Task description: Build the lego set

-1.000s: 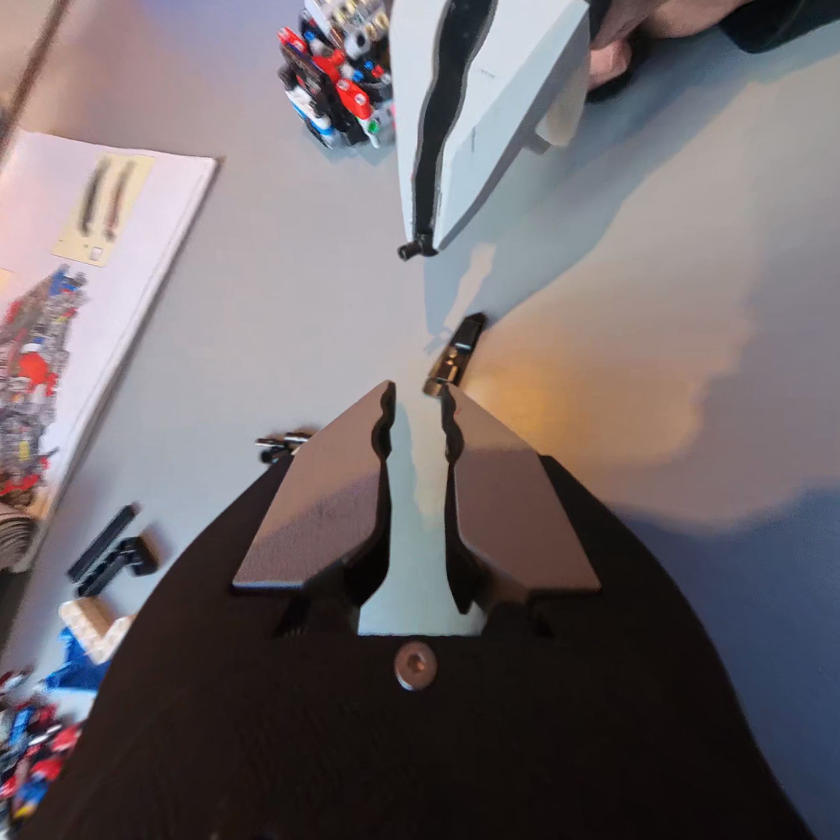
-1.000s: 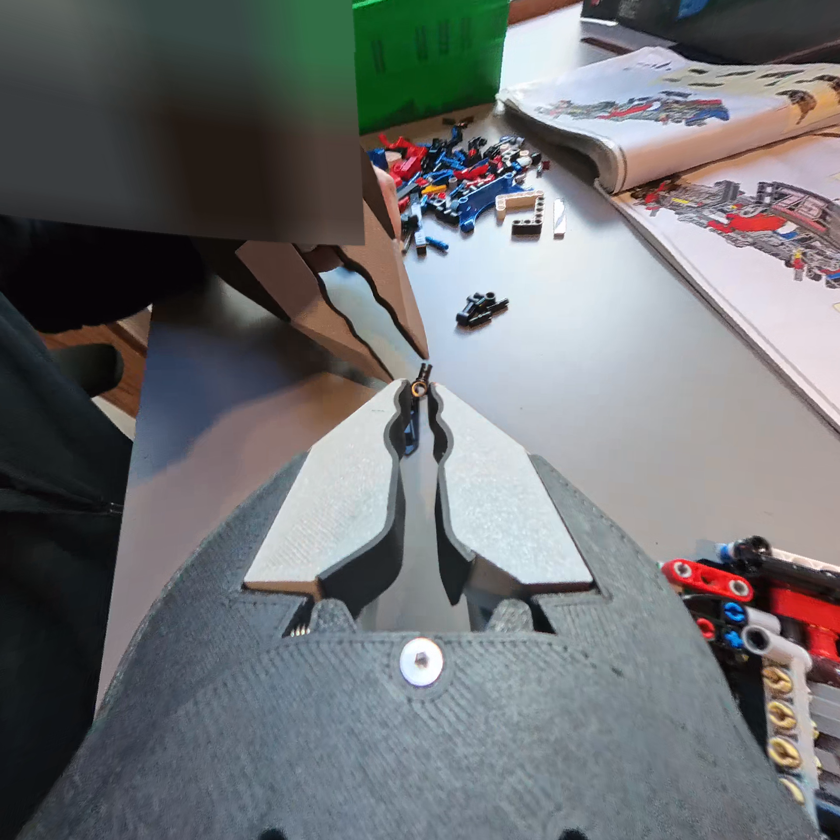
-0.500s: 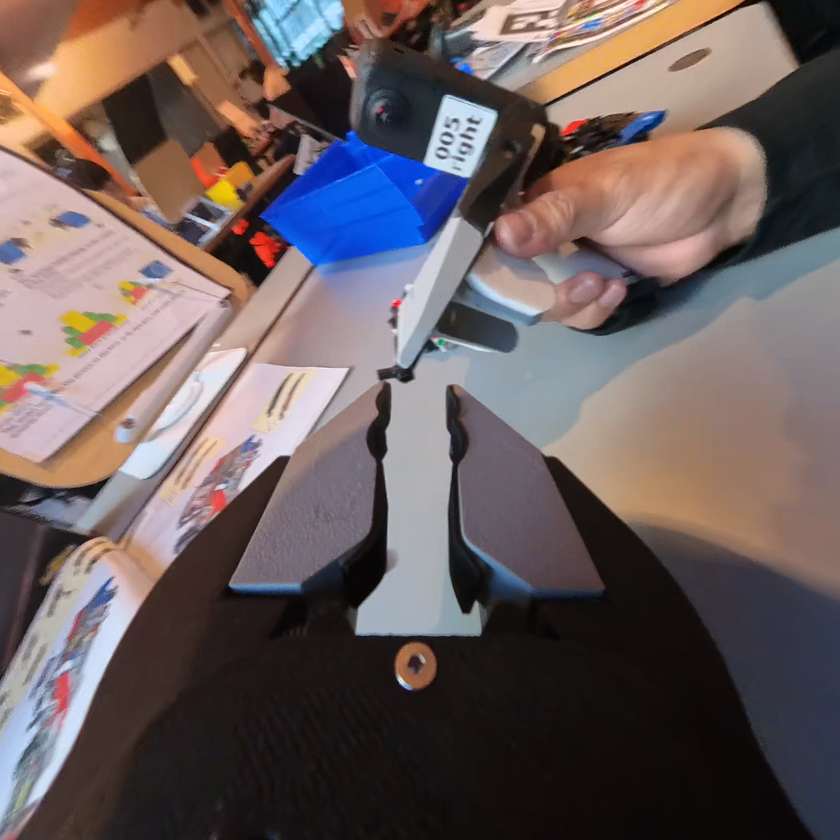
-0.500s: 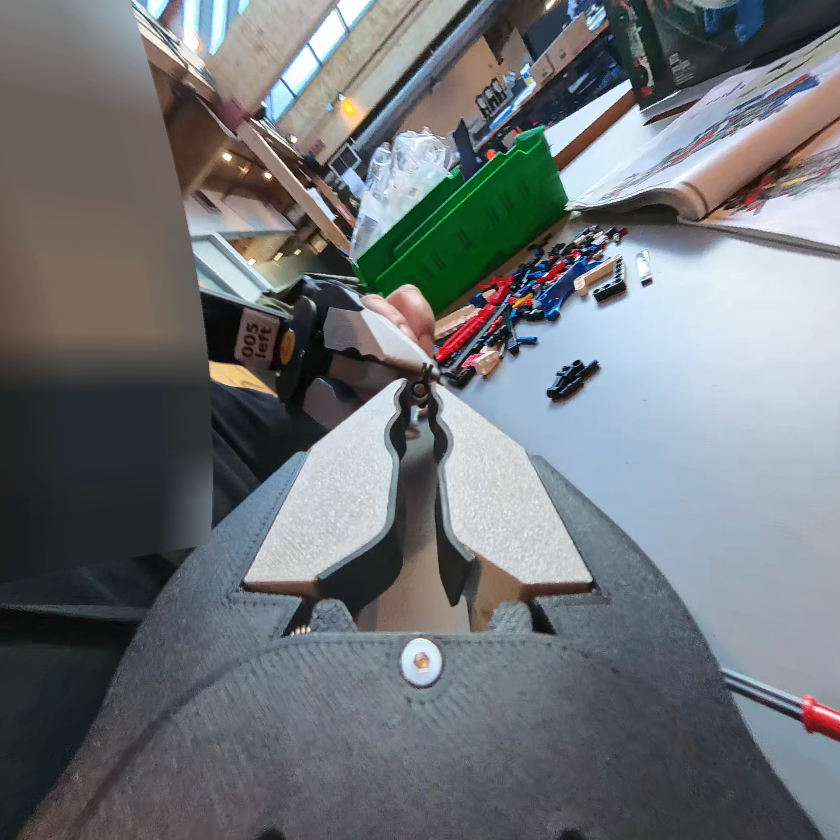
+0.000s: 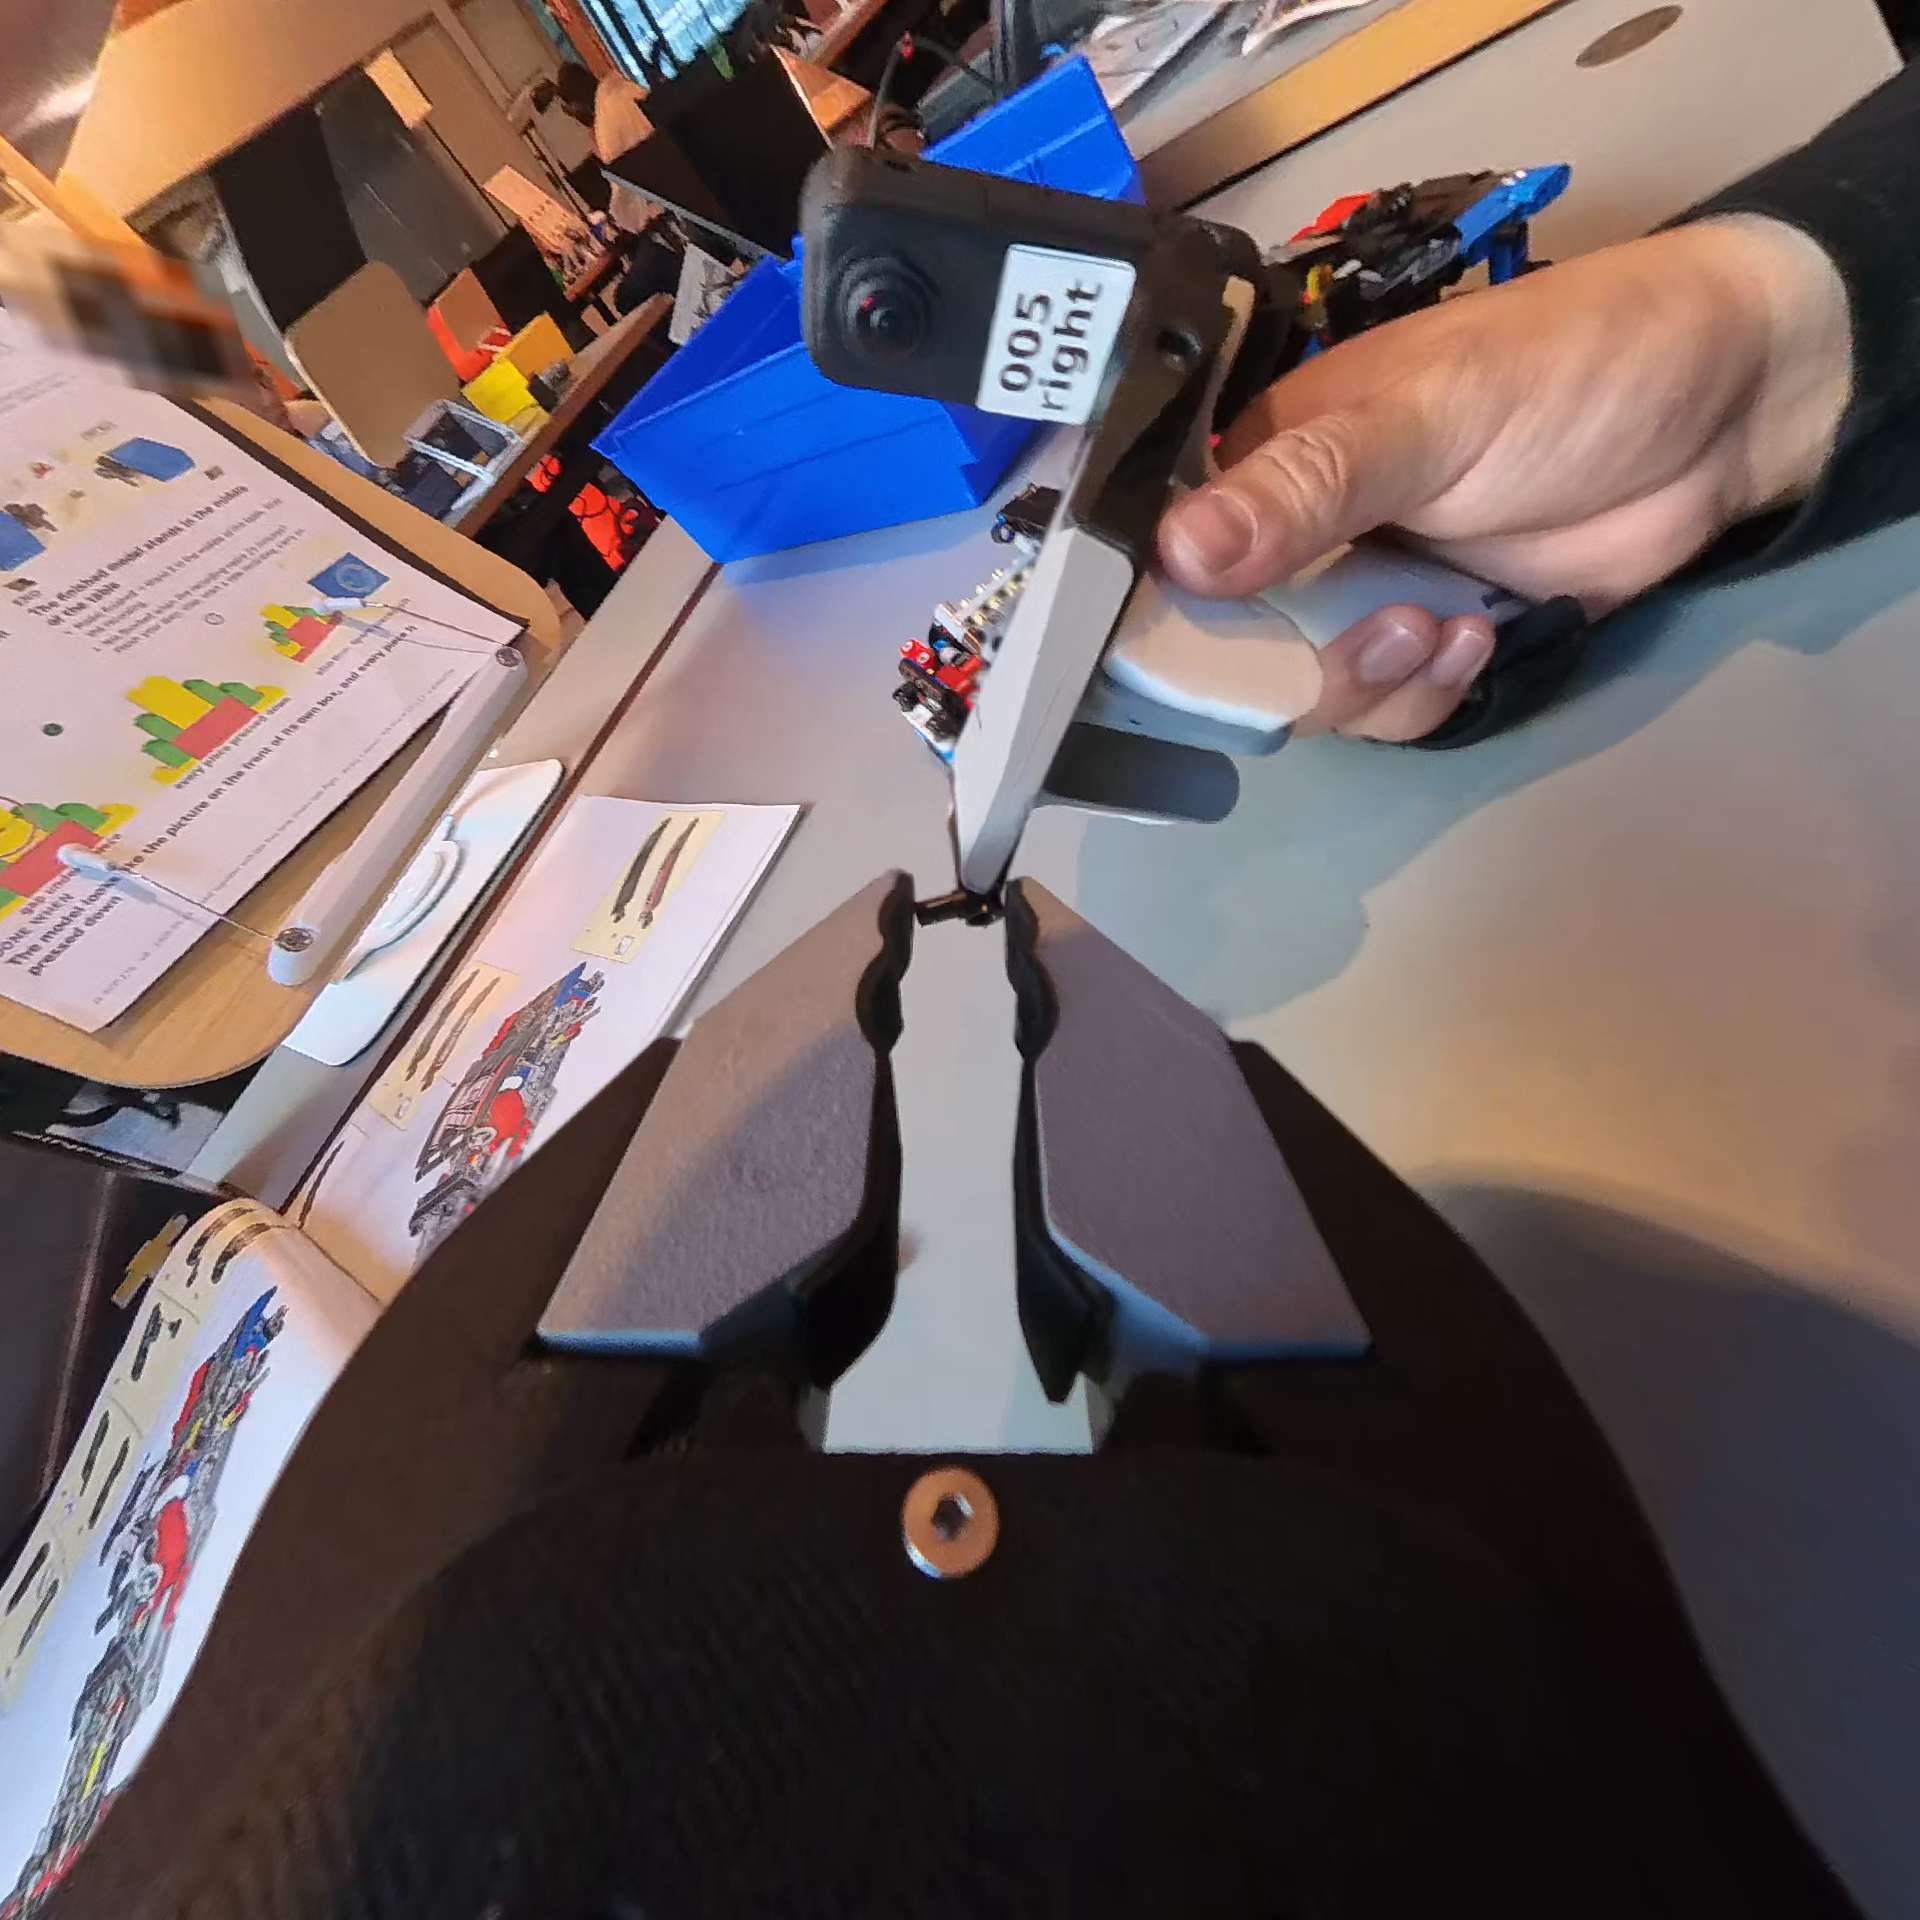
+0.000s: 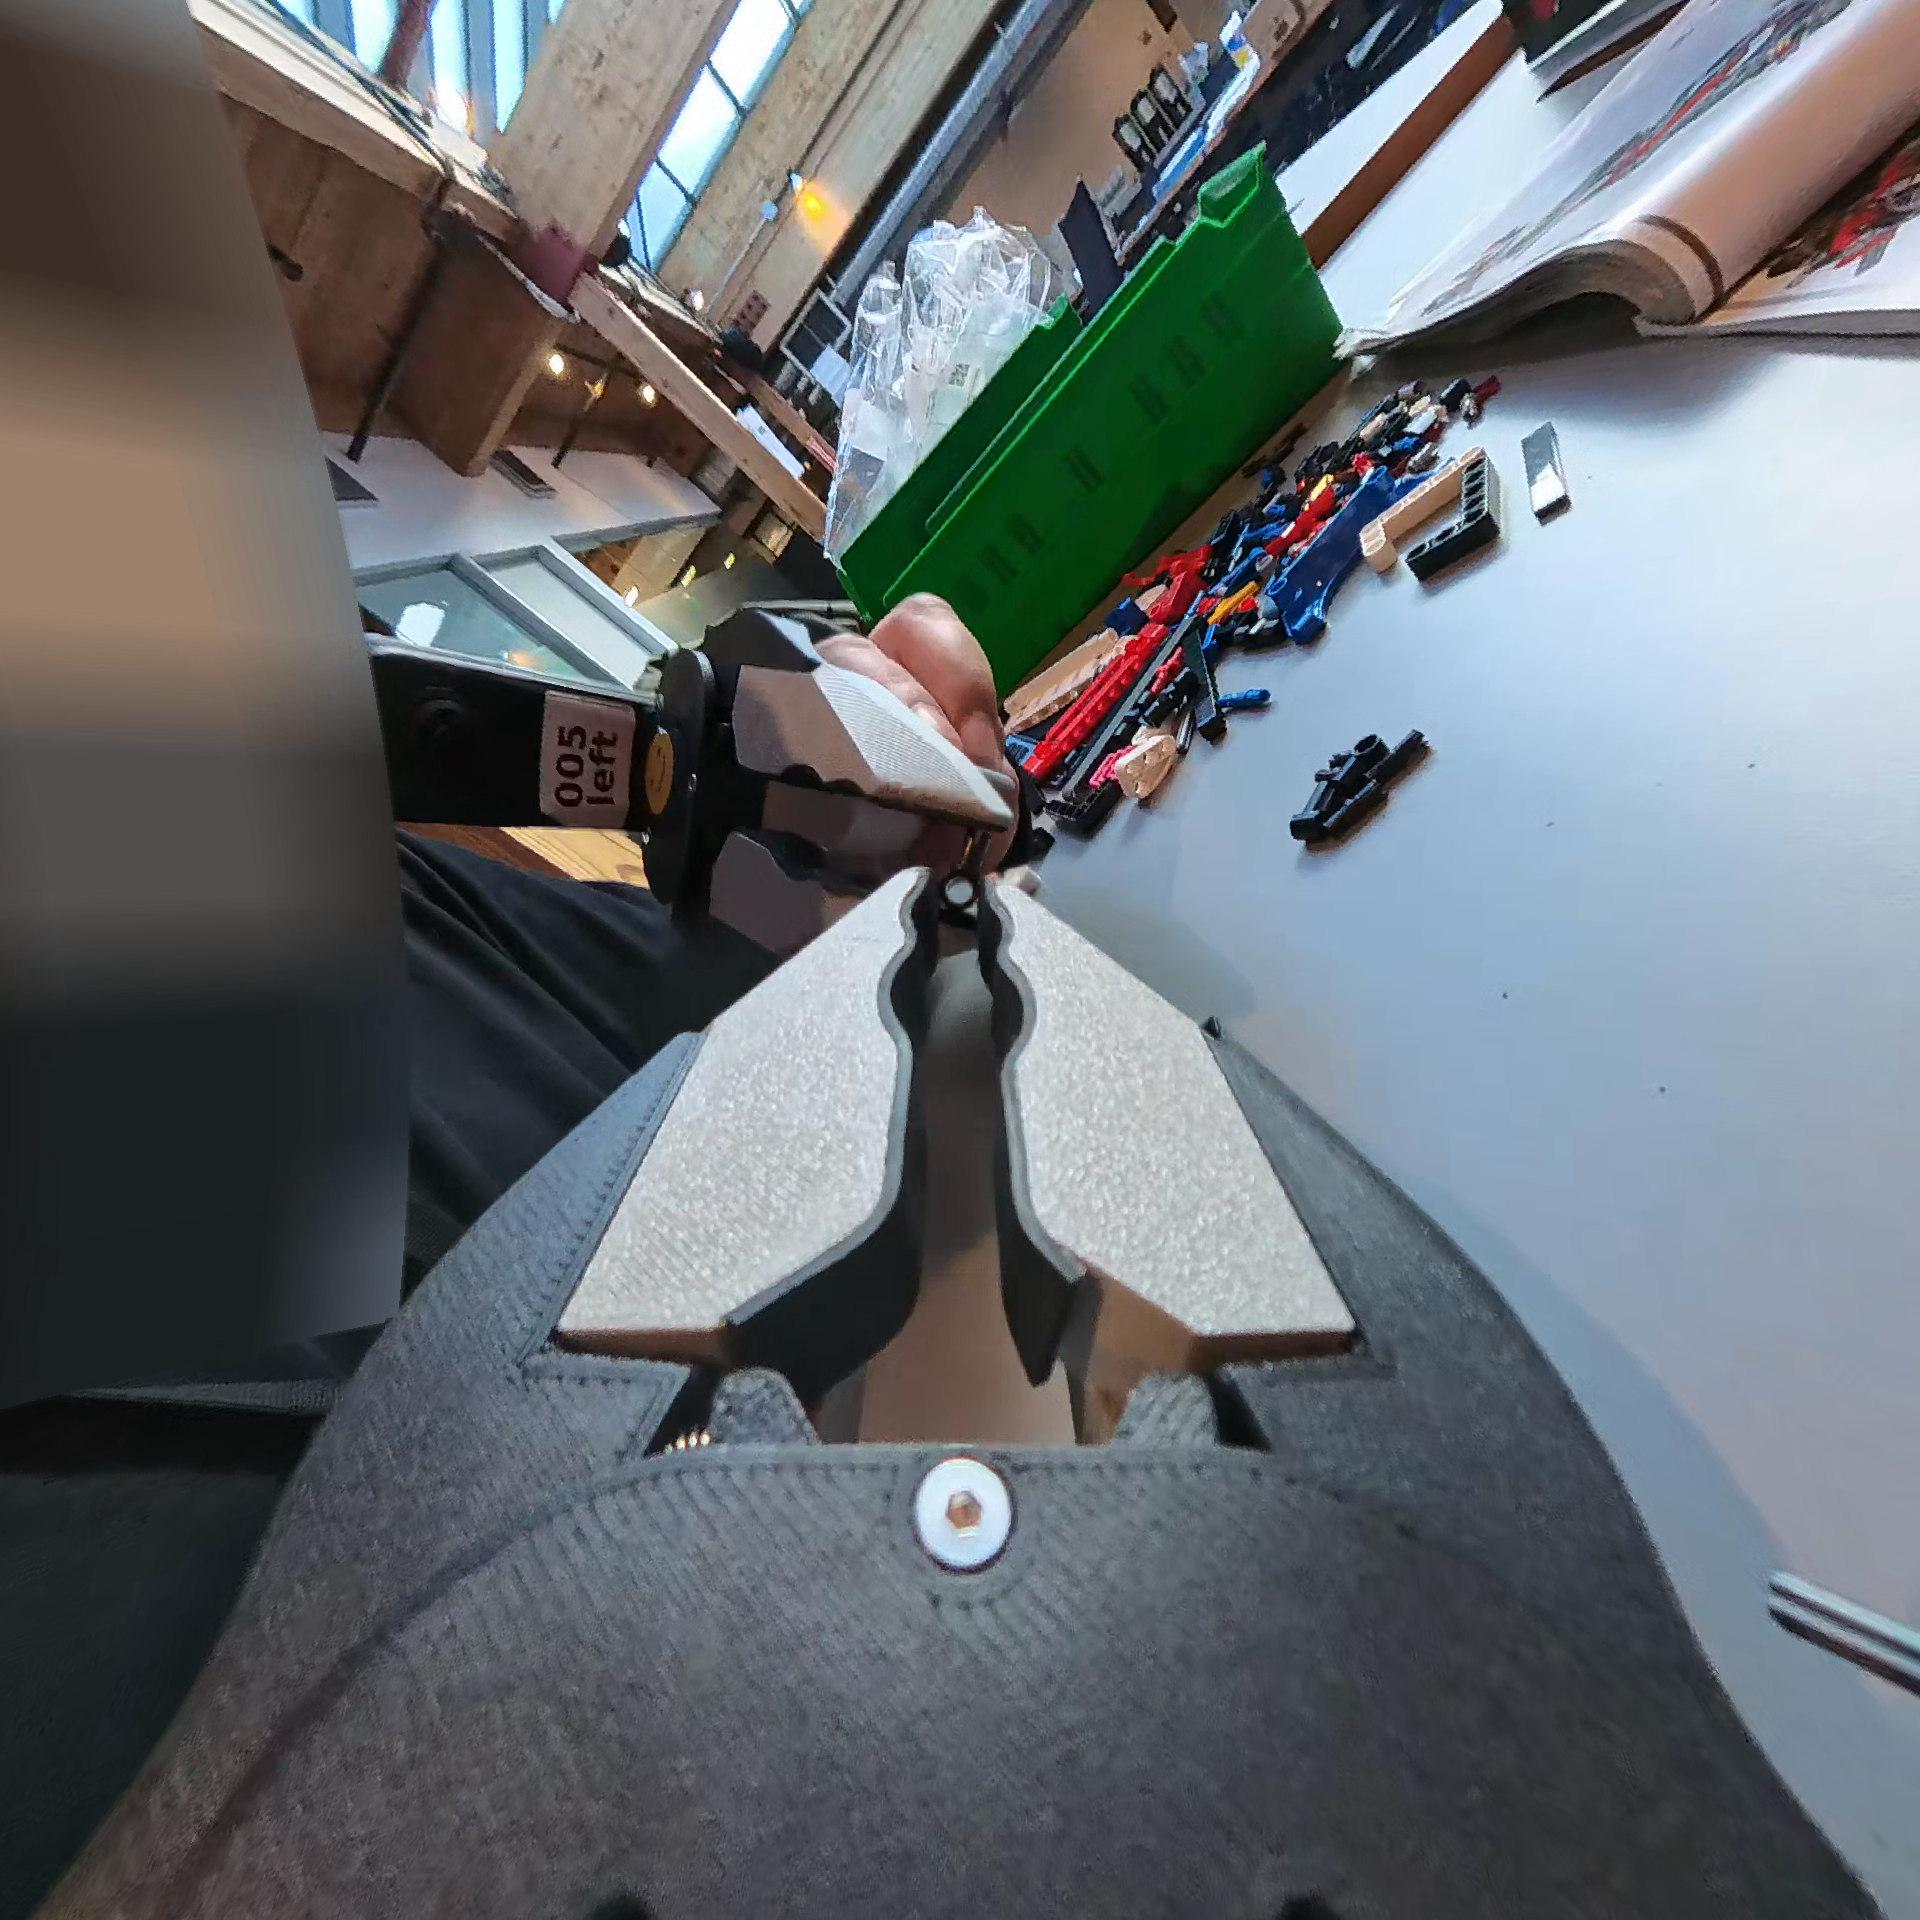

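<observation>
My right gripper [image 6: 958,891], with pale grey fingers, is shut on a small black Lego pin [image 6: 960,891] at its tips and holds it above the grey table [image 6: 1558,987]. In the left wrist view it comes down from above, and the pin [image 5: 951,910] lies crosswise between the tips of my left gripper [image 5: 958,906]. The left gripper's black fingers [image 5: 727,1143] stand a little apart, close around the pin. I cannot tell whether they touch it. The left gripper [image 6: 987,831] also shows in the right wrist view, facing mine tip to tip.
A partly built model [image 5: 961,649] stands behind the right gripper, before a blue bin [image 5: 831,436]. Instruction booklets [image 5: 623,935] lie to the left. In the right wrist view there are a pile of loose pieces [image 6: 1247,592], a few black pieces [image 6: 1356,784] and a green bin [image 6: 1122,447].
Both grippers have risen from the table and tilted level, tip to tip. The right one has brought the pin between the left gripper's tips, whose gap has narrowed slightly.
</observation>
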A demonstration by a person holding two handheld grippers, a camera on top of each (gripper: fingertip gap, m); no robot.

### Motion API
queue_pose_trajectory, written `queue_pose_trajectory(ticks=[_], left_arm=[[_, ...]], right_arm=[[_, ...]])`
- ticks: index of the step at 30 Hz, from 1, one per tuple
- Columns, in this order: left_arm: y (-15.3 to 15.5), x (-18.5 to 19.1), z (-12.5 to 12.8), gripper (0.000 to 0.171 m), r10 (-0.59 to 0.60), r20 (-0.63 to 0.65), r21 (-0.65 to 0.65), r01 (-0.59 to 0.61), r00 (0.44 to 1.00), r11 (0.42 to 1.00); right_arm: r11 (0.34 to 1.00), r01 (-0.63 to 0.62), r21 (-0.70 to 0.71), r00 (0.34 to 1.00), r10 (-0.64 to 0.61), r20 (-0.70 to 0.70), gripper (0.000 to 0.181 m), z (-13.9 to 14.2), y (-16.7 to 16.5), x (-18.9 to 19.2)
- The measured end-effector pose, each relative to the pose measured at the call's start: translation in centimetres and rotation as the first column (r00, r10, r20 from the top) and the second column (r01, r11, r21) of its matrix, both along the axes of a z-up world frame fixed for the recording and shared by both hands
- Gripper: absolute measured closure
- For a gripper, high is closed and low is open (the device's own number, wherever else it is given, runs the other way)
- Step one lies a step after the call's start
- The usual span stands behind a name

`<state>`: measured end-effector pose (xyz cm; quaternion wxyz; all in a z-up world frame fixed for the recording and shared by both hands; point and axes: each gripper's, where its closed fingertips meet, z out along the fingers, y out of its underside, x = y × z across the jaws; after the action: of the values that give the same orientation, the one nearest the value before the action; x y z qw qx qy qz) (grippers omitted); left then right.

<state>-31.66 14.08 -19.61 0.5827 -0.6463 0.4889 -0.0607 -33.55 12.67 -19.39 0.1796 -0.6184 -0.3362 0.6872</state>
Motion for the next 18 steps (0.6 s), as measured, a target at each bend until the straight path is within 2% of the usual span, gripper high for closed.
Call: queue_pose_trajectory(ticks=[3, 5, 8, 13, 14, 16, 18], left_arm=[[-0.6, 0.1, -1.5, 0.157, -0.052, -0.038, -0.097, 0.048, 0.998, 0.994], [-1.7, 0.7, -3.1, 0.157, -0.116, -0.052, -0.237, 0.101, 0.992, 0.966], [-3.4, 2.1, -4.0, 0.158, -0.203, -0.019, -0.368, 0.182, 0.979, 0.912], [-4.4, 2.6, -6.9, 0.156, -0.273, -0.134, -0.408, 0.198, 0.953, 0.891], [-4.4, 2.6, -7.7, 0.150, -0.277, -0.178, -0.409, 0.185, 0.944, 0.894], [-4.5, 3.1, -7.7, 0.163, -0.282, -0.192, -0.374, 0.196, 0.940, 0.907], [-5.0, 3.6, -7.6, 0.154, -0.322, -0.189, -0.356, 0.241, 0.928, 0.903]], right_arm=[[0.995, -0.013, 0.099, 0.994, 0.001, 0.112, 0.178, -1.4, 0.1, 0.6], [0.977, -0.020, 0.211, 0.983, -0.019, 0.180, 0.177, -2.1, -0.1, 1.4], [0.921, -0.089, 0.380, 0.957, -0.027, 0.288, 0.173, -3.4, -1.2, 3.0], [0.800, -0.233, 0.553, 0.896, -0.044, 0.442, 0.177, -6.3, -3.4, 4.7], [0.781, -0.248, 0.573, 0.886, -0.056, 0.461, 0.179, -6.7, -3.7, 4.9], [0.763, -0.265, 0.589, 0.868, -0.076, 0.490, 0.179, -7.1, -4.0, 5.2], [0.769, -0.266, 0.581, 0.870, -0.068, 0.489, 0.179, -7.0, -4.3, 5.3]])
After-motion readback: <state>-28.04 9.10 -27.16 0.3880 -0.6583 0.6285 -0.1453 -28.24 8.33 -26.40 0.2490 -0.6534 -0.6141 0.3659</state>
